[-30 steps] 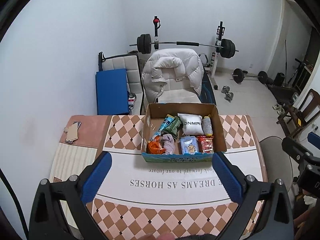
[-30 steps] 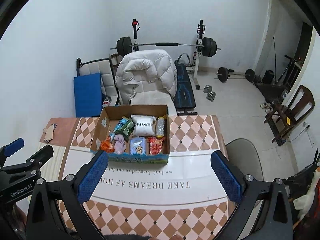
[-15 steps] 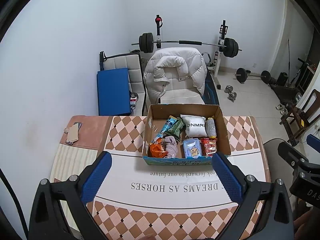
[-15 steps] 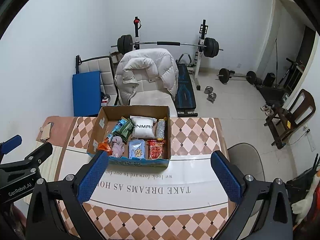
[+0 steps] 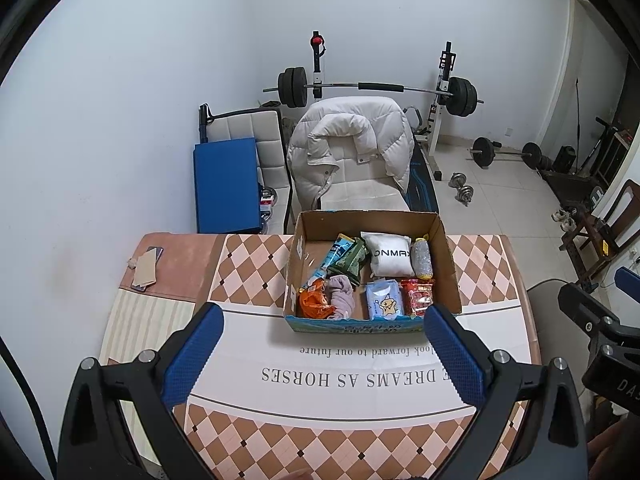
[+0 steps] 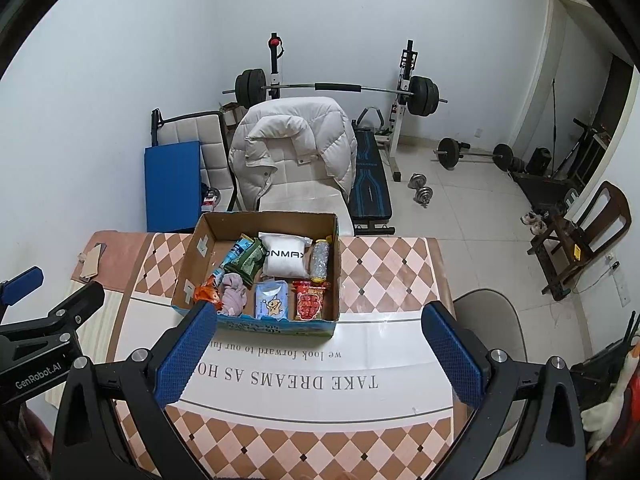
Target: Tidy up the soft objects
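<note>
An open cardboard box [image 5: 450,264] [image 6: 188,264] stands on the table's far side. Inside lie a white pillow pack [image 5: 390,258] [image 6: 285,259], a pink cloth [image 5: 340,296] [image 6: 234,298], an orange bag [image 5: 314,304], a blue tissue pack [image 5: 384,300] [image 6: 272,300], a red snack bag [image 5: 418,298] [image 6: 309,302], green and blue packets [image 5: 348,258] and a silvery roll [image 5: 422,258]. My left gripper [image 5: 324,360] is open and empty, held above the table in front of the box. My right gripper [image 6: 318,356] is open and empty, likewise short of the box.
The table carries a checked cloth with a white printed band [image 5: 360,376]. Cardboard scraps and a phone [image 5: 146,266] lie at its far left. A chair with a white padded jacket [image 5: 348,148] stands behind the table. A weight bench, barbells and a wooden chair [image 6: 580,236] stand farther back.
Both grippers have risen and drawn back a little, so the box shows lower in both views. Both stay open and empty.
</note>
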Demonstrator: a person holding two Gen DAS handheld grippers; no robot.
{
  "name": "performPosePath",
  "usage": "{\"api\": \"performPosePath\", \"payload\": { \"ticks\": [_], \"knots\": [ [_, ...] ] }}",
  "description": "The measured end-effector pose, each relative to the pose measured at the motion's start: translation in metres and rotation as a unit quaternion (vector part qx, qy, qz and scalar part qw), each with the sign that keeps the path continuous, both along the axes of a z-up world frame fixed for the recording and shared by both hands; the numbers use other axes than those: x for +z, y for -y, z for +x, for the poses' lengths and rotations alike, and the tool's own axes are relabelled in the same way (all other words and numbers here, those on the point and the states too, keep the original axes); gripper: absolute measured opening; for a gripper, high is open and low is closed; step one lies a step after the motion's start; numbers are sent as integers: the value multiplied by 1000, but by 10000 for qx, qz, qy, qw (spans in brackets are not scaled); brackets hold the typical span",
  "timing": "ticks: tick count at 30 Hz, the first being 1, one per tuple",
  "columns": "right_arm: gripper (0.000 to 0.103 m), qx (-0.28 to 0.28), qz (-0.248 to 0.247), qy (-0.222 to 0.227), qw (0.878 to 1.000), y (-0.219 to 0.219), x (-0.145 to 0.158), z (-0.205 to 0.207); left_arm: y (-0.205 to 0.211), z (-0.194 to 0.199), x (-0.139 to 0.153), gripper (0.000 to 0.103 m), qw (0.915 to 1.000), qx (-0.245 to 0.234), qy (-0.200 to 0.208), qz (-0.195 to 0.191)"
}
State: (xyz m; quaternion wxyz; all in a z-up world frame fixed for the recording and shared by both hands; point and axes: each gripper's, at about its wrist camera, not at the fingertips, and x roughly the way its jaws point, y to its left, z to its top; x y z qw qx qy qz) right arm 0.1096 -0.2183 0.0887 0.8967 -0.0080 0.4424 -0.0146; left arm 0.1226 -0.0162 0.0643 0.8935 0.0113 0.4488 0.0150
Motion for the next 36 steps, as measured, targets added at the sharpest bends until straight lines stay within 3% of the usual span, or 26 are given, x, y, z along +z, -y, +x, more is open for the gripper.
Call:
{"api": "performPosePath", "payload": {
  "ticks": [36],
  "knots": [
    [103,105,-7,65,9999,4,-3,5,3,-3,1,103,10000,12,59,-46]
  ]
}}
